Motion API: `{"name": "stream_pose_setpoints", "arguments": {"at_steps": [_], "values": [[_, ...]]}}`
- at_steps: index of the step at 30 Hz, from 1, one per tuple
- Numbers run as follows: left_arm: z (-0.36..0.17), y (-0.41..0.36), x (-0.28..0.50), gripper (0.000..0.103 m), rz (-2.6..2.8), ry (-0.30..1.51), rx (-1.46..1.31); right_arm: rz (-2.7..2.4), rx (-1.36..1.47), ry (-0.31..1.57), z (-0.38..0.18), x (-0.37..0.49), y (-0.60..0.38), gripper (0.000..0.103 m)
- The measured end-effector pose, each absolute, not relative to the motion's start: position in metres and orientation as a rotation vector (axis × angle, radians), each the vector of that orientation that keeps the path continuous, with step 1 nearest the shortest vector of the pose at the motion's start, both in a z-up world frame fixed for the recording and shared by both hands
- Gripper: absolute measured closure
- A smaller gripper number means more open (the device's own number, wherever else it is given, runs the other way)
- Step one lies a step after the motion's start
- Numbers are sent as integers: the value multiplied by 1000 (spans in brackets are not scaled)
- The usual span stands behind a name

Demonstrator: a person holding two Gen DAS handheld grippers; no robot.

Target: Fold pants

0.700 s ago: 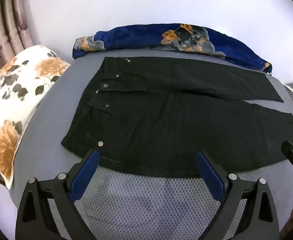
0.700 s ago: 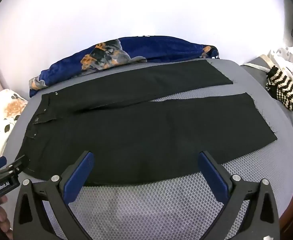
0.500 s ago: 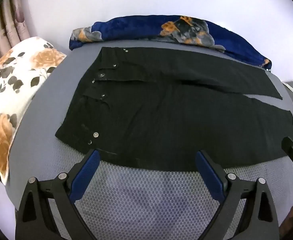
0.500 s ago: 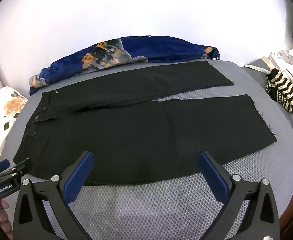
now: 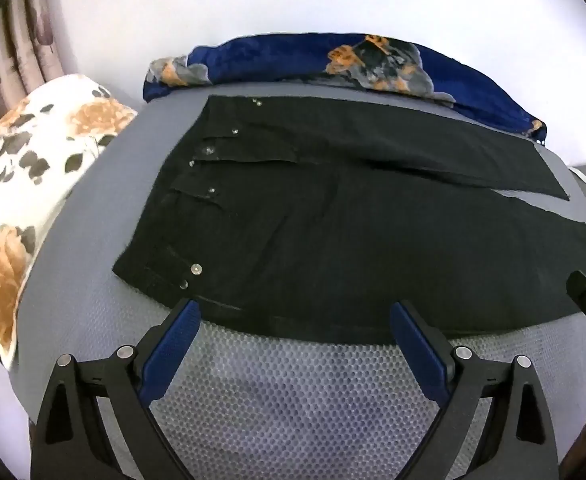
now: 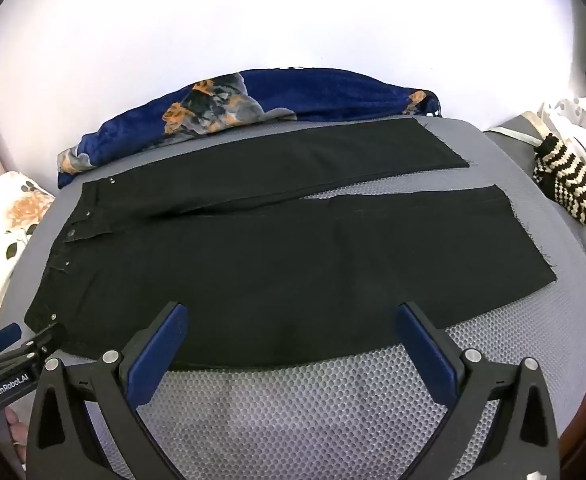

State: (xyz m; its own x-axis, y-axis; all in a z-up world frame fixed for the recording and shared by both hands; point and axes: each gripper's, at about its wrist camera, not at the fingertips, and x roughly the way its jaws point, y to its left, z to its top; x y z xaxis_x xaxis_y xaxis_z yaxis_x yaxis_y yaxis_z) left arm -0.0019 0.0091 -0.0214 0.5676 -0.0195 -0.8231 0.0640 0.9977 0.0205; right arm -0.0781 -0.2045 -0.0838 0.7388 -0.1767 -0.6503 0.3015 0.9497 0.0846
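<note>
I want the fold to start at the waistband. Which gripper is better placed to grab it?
Left. The left gripper, open, sits by the near edge of the pants close to the waistband corner. The right gripper, also open, faces mid-leg, nearer the hems.

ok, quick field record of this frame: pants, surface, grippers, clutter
pants: black, spread flat, unfolded, legs slightly apart, waist on the left
surface: grey mattress
left gripper: open, empty, above the near edge by the waist
right gripper: open, empty, above the near leg
clutter: blue blanket behind, floral pillow left, striped knit right
</note>
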Motion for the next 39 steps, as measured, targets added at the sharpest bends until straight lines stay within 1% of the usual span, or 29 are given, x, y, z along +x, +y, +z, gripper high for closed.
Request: {"name": "stream_pose_setpoints", "arguments": {"at_steps": [6,15,39], "values": [[-21,7,-4,8,-58,943,95,-258,186,701,-88,-77,-203,0],[-36,8,2,8,-75,1058,53,-264,181,704,-89,-76,-202,0],[-41,9,4,8,-51,1081,77,-282,198,746,-98,-72,-205,0]]}}
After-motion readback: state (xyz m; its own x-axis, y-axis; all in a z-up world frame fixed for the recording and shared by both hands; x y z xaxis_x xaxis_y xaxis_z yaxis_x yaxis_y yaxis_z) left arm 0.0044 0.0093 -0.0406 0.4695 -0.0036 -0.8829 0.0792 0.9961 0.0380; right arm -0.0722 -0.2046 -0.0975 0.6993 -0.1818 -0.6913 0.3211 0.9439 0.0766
